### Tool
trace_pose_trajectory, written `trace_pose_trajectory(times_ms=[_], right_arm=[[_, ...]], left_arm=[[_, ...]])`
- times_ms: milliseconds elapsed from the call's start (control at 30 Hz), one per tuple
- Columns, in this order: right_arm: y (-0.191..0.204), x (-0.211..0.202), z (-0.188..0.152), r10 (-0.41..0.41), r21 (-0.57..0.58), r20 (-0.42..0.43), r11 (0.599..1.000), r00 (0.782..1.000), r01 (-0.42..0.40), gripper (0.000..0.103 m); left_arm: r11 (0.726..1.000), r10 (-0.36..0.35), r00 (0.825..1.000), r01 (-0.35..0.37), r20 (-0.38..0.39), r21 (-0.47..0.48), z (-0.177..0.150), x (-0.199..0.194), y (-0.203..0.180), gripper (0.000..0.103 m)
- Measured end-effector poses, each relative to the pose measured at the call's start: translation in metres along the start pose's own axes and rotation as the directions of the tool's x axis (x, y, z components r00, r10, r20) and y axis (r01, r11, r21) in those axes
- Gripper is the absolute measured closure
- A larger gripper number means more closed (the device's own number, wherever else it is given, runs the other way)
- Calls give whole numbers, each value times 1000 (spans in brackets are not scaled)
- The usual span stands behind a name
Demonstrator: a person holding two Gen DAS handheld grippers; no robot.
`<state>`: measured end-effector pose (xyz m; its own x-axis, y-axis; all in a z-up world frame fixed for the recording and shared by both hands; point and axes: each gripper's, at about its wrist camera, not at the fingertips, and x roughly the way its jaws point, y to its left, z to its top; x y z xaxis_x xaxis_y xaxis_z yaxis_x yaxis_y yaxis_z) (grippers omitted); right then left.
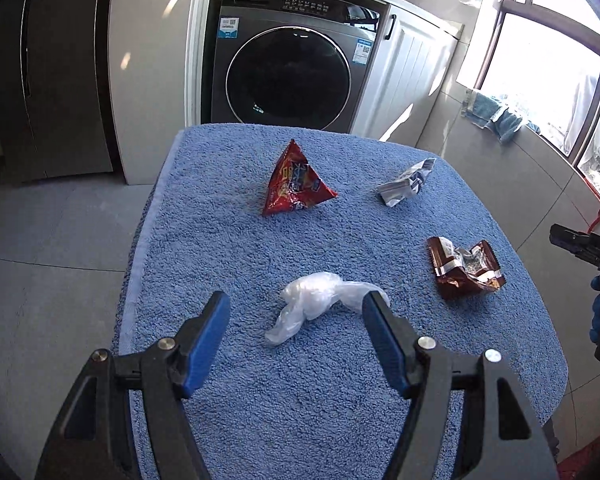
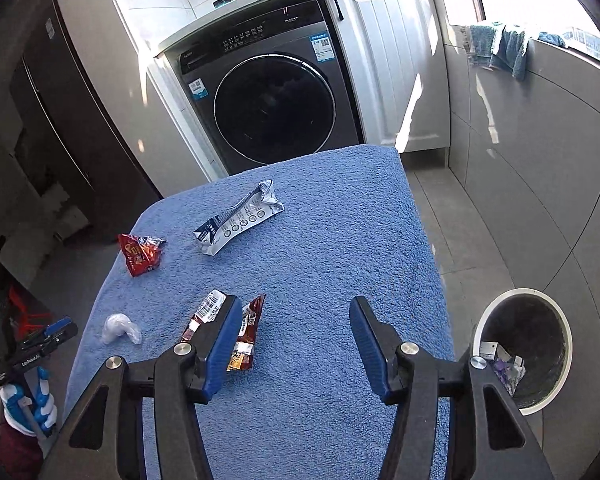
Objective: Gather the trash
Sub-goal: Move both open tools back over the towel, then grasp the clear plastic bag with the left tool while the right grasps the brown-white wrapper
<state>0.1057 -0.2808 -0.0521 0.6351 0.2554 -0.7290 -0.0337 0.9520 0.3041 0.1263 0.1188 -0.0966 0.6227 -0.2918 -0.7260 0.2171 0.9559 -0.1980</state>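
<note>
Trash lies scattered on the blue towel [image 1: 228, 248] that covers our small table: a red triangular snack bag [image 1: 294, 184] stands upright toward the far side, a crumpled white-and-silver wrapper [image 1: 408, 182] rests to its right, a torn brown wrapper [image 1: 464, 266] sits near the right edge, and a wad of clear plastic film [image 1: 320, 300] lies nearest us.

We hold our left gripper [image 1: 296, 312] above the towel with its jaws spread apart; the clear film shows between the blue pads [image 1: 206, 344], its right end hidden behind the right pad, and we cannot tell whether anything touches it. Nothing is clamped.

Our right gripper [image 2: 296, 336] also hangs over the towel with its jaws released and only bare towel between them. In the right wrist view the brown wrapper lies just left of and partly behind the left pad [image 2: 222, 348], not gripped. Farther off we see the white-and-silver wrapper lying long and flat, the red bag near the left edge, and the film wad close to the left gripper.

On the floor to the right of the table stands a round white bin [image 2: 488, 320] with a dark liner, a few scraps already inside. Beyond the table sits a dark front-loading washing machine [image 1: 288, 80].
</note>
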Motion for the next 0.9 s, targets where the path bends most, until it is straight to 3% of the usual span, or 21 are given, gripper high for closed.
trace_pose_trajectory(times_ms=[267, 500, 733, 900], right_arm=[[15, 31, -7, 18, -21, -93, 1000, 996, -20, 49], [21, 58, -7, 35, -15, -153, 999, 988, -38, 49], [28, 87, -7, 60, -18, -202, 998, 977, -65, 49], [35, 102, -8, 81, -22, -227, 996, 971, -88, 49]], left_arm=[[996, -55, 996, 59, -69, 62, 1, 35, -11, 36], [995, -87, 990, 92, -114, 48, 7, 67, -6, 37], [993, -108, 983, 115, -151, 36, 6, 84, -1, 59], [991, -126, 980, 133, -151, 35, 6, 86, -4, 68]])
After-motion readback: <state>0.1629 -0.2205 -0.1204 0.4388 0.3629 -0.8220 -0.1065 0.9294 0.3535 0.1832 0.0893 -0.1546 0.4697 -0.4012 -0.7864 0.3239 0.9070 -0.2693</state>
